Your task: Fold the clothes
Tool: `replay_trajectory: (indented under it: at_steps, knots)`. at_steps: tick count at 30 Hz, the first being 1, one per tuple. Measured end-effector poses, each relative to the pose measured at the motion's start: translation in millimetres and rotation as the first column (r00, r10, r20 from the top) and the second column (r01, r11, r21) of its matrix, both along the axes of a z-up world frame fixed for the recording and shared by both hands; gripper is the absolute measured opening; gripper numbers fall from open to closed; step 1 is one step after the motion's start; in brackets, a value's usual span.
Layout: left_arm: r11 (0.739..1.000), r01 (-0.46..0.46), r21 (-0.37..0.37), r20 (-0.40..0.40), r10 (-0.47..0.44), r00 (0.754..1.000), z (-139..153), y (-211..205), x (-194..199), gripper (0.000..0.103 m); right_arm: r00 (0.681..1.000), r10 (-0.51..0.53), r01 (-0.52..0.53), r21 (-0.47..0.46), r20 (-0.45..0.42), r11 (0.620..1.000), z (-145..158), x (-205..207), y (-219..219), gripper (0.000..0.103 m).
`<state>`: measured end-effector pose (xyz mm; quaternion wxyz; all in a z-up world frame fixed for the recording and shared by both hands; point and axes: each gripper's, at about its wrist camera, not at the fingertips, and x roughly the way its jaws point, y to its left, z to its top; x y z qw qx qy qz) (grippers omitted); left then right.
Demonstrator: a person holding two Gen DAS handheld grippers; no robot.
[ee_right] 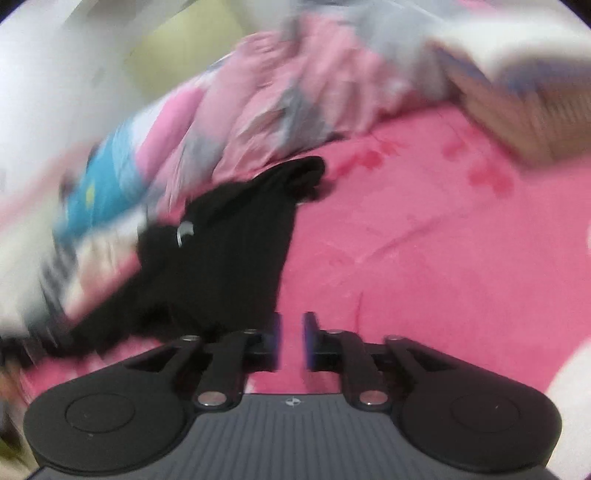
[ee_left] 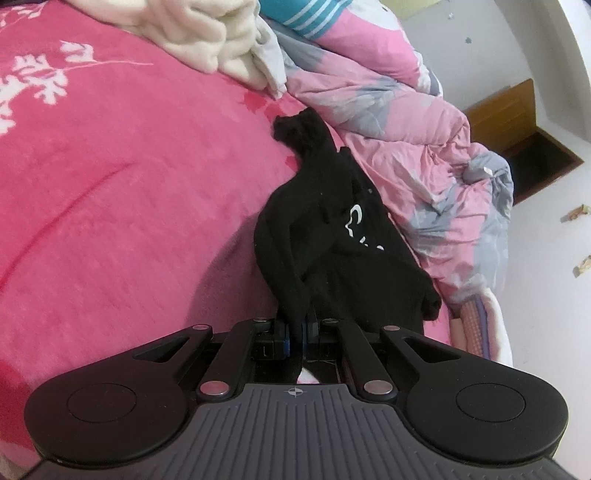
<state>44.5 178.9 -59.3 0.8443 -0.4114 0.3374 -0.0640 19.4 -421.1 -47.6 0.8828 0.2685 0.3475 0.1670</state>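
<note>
A black garment [ee_left: 325,240] with white lettering lies bunched along the pink bedspread [ee_left: 129,203], stretching away from my left gripper [ee_left: 297,328]. That gripper is shut on a fold of the black cloth at its near end. In the blurred right wrist view the same black garment [ee_right: 221,251] spreads to the left of my right gripper [ee_right: 291,332]. The right gripper is open with a narrow gap and nothing between its fingers, hovering over the pink bedspread [ee_right: 424,240] just right of the garment's edge.
A crumpled pink and grey quilt [ee_left: 424,147] runs along the far side of the garment. Cream cloth [ee_left: 207,33] and a blue striped piece [ee_left: 306,18] lie at the back. The bed edge and white floor [ee_left: 546,295] are to the right. A patterned cushion [ee_right: 517,99] sits far right.
</note>
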Motion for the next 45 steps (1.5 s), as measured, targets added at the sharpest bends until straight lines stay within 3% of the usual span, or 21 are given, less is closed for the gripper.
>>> replay_trajectory:
  at_steps: [2,4,5,8,10,11,13,14,17,18,20,21,27,30,32,35,37,39,42,43,45]
  knots:
    - [1.000,0.001,0.005,0.009,-0.001,1.000,3.6,-1.4,-0.2,0.003,1.000,-0.002,0.003,0.098,-0.012,0.995,-6.4,3.4,0.5,0.038]
    - [1.000,0.000,0.008,0.019,0.000,1.000,8.1,-2.8,-0.8,0.003,1.000,0.025,-0.026,0.093,0.013,0.995,-5.7,5.0,15.0,0.041]
    - [1.000,-0.002,0.008,0.024,0.002,1.000,10.4,-2.9,-1.2,0.003,0.999,0.039,-0.041,0.066,0.031,0.997,-3.9,5.2,24.7,0.041]
    - [1.000,-0.014,0.011,0.026,0.013,1.000,16.5,-3.9,-1.1,0.003,0.981,0.119,-0.093,-0.171,0.152,0.981,11.2,-5.7,71.7,0.047]
    - [1.000,-0.020,0.013,0.018,0.020,1.000,17.4,-5.2,0.1,0.003,0.951,0.221,-0.138,-0.342,0.218,0.930,17.0,-11.0,108.0,0.051]
    - [1.000,-0.024,0.013,0.014,0.024,1.000,17.6,-5.6,0.6,0.003,0.928,0.284,-0.162,-0.425,0.241,0.891,17.6,-14.3,125.9,0.053]
    - [0.999,-0.034,0.007,0.010,0.034,0.999,18.0,-4.3,0.9,0.003,0.878,0.399,-0.188,-0.576,0.265,0.795,15.5,-19.4,158.3,0.067]
    - [0.999,-0.041,-0.001,0.014,0.041,0.999,19.3,-2.6,0.5,0.003,0.853,0.448,-0.190,-0.641,0.267,0.743,11.8,-20.8,172.1,0.067]
    - [0.997,-0.065,-0.042,0.020,0.066,0.998,23.1,4.0,-0.8,0.003,0.834,0.512,-0.206,-0.747,0.203,0.632,-3.5,-18.4,193.9,0.066]
    - [0.996,-0.070,-0.059,0.016,0.071,0.997,23.3,6.3,-0.6,0.003,0.838,0.512,-0.215,-0.749,0.187,0.626,-6.3,-15.1,193.3,0.058]
    - [0.993,-0.080,-0.091,0.009,0.081,0.997,23.9,10.8,-0.2,0.003,0.850,0.502,-0.235,-0.739,0.159,0.632,-10.8,-7.4,188.4,0.037]
    - [0.990,-0.086,-0.108,0.005,0.087,0.996,24.1,13.1,0.0,0.003,0.855,0.497,-0.245,-0.733,0.145,0.634,-13.1,-3.6,186.0,0.006]
    - [0.978,-0.052,-0.201,-0.020,0.049,0.999,23.4,14.2,-0.2,0.003,0.870,0.411,-0.120,-0.691,0.272,0.712,26.4,-7.4,139.9,0.003]
    - [0.976,0.003,-0.218,-0.020,-0.008,1.000,23.2,7.5,-1.5,0.003,0.857,0.426,-0.166,-0.627,0.291,0.762,47.7,-8.0,105.6,0.003]
    - [0.976,0.041,-0.212,-0.038,-0.050,0.998,18.1,1.9,0.7,0.003,0.862,0.437,-0.194,-0.630,0.257,0.752,47.8,-6.1,94.6,0.003]
    - [0.975,0.100,-0.199,-0.082,-0.118,0.990,6.7,-7.3,5.9,0.004,0.883,0.447,-0.239,-0.685,0.141,0.688,28.5,0.3,92.8,0.007]
    - [0.981,0.116,-0.158,-0.123,-0.136,0.983,-1.6,-13.8,7.6,0.007,0.905,0.420,-0.240,-0.732,0.069,0.638,10.3,-0.7,94.7,0.024]
    - [0.983,0.119,-0.137,-0.150,-0.139,0.979,-7.5,-17.2,5.6,0.025,0.924,0.379,-0.216,-0.739,0.057,0.638,2.7,-7.7,91.8,0.039]
    - [0.984,0.136,-0.115,-0.131,-0.151,0.980,-9.5,-20.5,-2.3,0.041,0.947,0.298,-0.149,-0.655,0.121,0.741,12.9,-26.2,71.5,0.054]
    - [0.983,0.147,-0.108,-0.113,-0.159,0.981,-8.7,-22.3,-5.7,0.044,0.956,0.259,-0.123,-0.607,0.140,0.785,17.3,-30.8,62.7,0.064]
    - [0.982,0.165,-0.094,-0.078,-0.173,0.982,-7.4,-26.2,-12.5,0.060,0.973,0.156,-0.055,-0.484,0.170,0.873,23.8,-40.1,40.3,0.070]
